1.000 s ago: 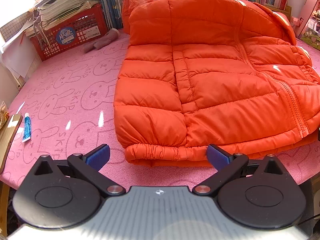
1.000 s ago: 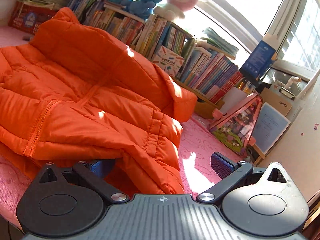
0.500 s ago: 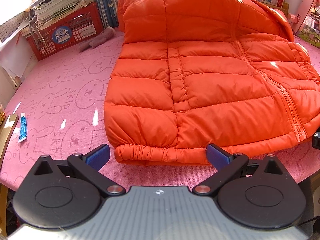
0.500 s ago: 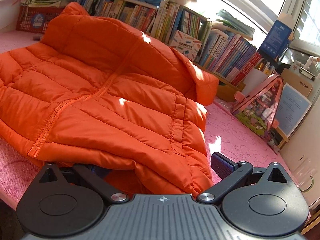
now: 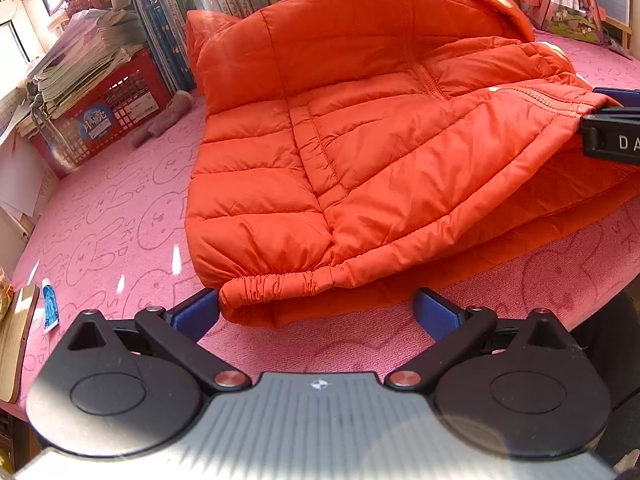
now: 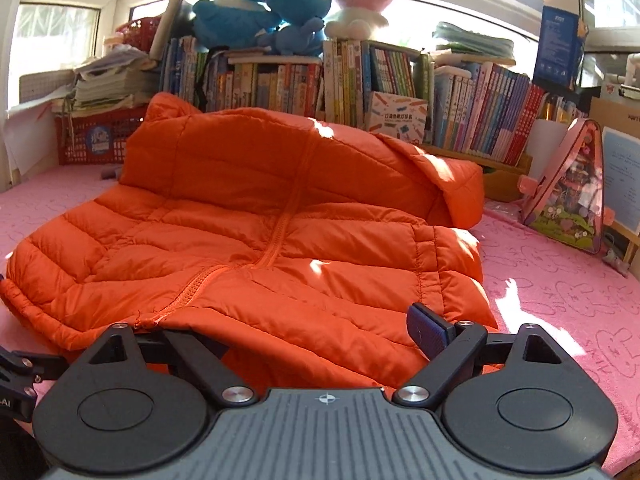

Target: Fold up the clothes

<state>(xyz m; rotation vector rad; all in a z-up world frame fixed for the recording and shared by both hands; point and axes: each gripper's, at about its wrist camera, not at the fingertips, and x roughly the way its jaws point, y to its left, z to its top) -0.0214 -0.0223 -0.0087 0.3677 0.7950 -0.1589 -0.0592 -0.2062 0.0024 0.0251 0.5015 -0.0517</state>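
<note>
An orange puffer jacket (image 5: 360, 152) (image 6: 280, 240) lies spread on the pink rabbit-print mat (image 5: 112, 216). My left gripper (image 5: 316, 312) stands open at the near hem, and the gathered hem corner (image 5: 256, 300) lies just inside its left finger without touching the right one. My right gripper (image 6: 316, 336) is at the jacket's zip-side hem and its jaws are closing. The fabric lies between them, the left finger is hidden under it, and the right pad (image 6: 428, 330) sits beside it. In the left wrist view the right gripper (image 5: 608, 120) holds that edge raised off the mat.
A red basket (image 5: 100, 108) stacked with papers stands at the back left, with a grey soft toy (image 5: 164, 120) beside it. Books (image 6: 360, 80) and plush toys (image 6: 280, 0) line the back. A pink triangular case (image 6: 572, 192) stands right. A small tube (image 5: 50, 312) lies near the left edge.
The right gripper rolled level and its jaws narrowed around the hem. The jacket's zip-side edge has risen off the mat. The left gripper stayed open at the near hem.
</note>
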